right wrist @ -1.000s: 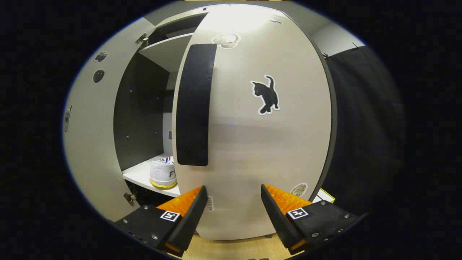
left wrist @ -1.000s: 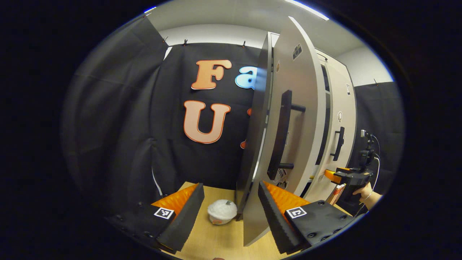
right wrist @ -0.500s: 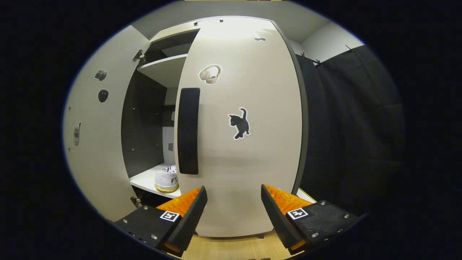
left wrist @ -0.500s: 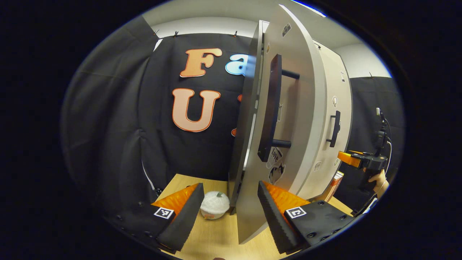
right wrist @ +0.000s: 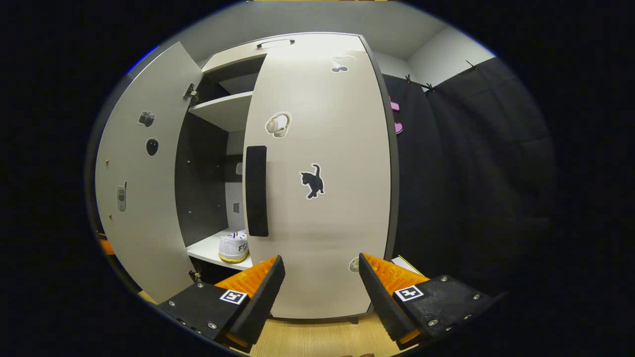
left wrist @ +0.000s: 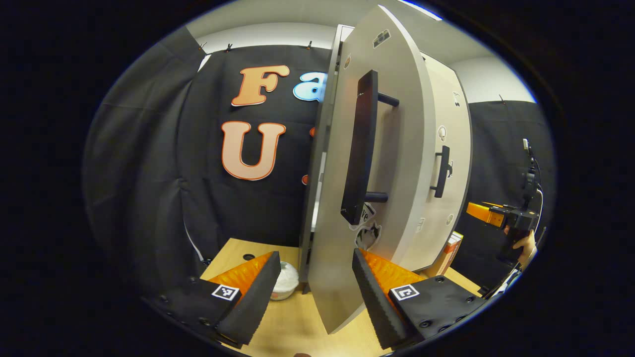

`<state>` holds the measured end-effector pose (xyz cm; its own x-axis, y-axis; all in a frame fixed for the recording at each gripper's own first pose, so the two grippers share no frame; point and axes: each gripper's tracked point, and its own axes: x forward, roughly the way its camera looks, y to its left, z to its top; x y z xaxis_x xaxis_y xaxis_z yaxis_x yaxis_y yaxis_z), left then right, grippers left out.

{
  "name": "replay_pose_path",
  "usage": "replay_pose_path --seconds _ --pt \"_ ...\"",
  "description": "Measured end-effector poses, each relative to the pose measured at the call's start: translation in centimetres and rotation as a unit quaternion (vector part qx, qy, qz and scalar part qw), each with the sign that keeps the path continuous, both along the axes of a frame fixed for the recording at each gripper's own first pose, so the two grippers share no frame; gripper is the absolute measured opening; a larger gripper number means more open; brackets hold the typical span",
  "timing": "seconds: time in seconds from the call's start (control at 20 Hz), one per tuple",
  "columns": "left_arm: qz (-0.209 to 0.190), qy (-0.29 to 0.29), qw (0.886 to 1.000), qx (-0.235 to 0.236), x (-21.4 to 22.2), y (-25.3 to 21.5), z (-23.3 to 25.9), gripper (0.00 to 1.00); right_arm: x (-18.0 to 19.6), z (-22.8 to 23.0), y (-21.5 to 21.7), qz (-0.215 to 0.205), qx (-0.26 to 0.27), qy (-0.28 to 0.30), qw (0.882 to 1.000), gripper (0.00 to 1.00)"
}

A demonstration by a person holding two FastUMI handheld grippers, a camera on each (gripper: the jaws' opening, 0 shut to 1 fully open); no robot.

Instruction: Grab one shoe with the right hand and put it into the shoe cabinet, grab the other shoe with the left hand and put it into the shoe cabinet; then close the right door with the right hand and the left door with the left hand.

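In your right gripper view, the right gripper (right wrist: 317, 285) faces the shoe cabinet (right wrist: 233, 54) with its jaws apart and holding nothing. The right door (right wrist: 322, 198) lies flat against the cabinet front; the left door (right wrist: 139, 198) stands open. One white shoe (right wrist: 233, 246) rests on the lower shelf (right wrist: 208, 250) inside. In your left gripper view, the left gripper (left wrist: 312, 292) has its jaws apart, straddling the bottom edge of the open left door, below its black handle (left wrist: 359, 148). A white lidded cup (left wrist: 286, 280) sits on the wooden table (left wrist: 292, 327).
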<state>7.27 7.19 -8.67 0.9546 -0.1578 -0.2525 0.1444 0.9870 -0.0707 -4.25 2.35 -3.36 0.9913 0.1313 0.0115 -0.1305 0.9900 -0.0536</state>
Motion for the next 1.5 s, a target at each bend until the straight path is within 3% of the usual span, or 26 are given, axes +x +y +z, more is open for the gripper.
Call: replay_pose_path --seconds 0.55,0.8,0.9,0.95,1.0,1.2,1.5 --pt "-0.024 -0.022 0.999 0.031 1.7 -6.7 -0.4 0.95 -4.6 1.7 -3.7 -0.023 0.000 -0.018 1.000 0.92" --pt "-0.036 -0.025 0.999 0.013 4.5 -10.7 -1.1 0.99 -6.3 1.6 -5.9 -0.047 -0.011 -0.021 0.999 0.92" --pt "-0.035 -0.029 0.999 0.018 6.4 -12.2 -1.5 0.94 -6.9 1.6 -7.1 -0.061 -0.011 -0.021 0.998 0.92" --pt "-0.035 -0.031 0.999 0.025 7.1 -13.0 -1.8 0.99 -7.1 1.6 -7.7 -0.067 -0.009 -0.021 0.997 0.92" --pt "-0.036 -0.031 0.998 0.033 7.9 -13.6 -2.1 0.97 -7.3 1.6 -8.4 -0.074 -0.006 -0.021 0.997 0.92" --pt "-0.037 -0.025 0.998 0.051 9.5 -14.2 -2.9 0.97 -8.1 1.6 -10.5 -0.097 -0.004 -0.019 0.995 0.92" --pt "-0.029 -0.026 0.999 0.038 10.3 -14.0 -3.2 0.97 -8.8 1.5 -11.7 -0.110 -0.004 -0.017 0.994 0.92"
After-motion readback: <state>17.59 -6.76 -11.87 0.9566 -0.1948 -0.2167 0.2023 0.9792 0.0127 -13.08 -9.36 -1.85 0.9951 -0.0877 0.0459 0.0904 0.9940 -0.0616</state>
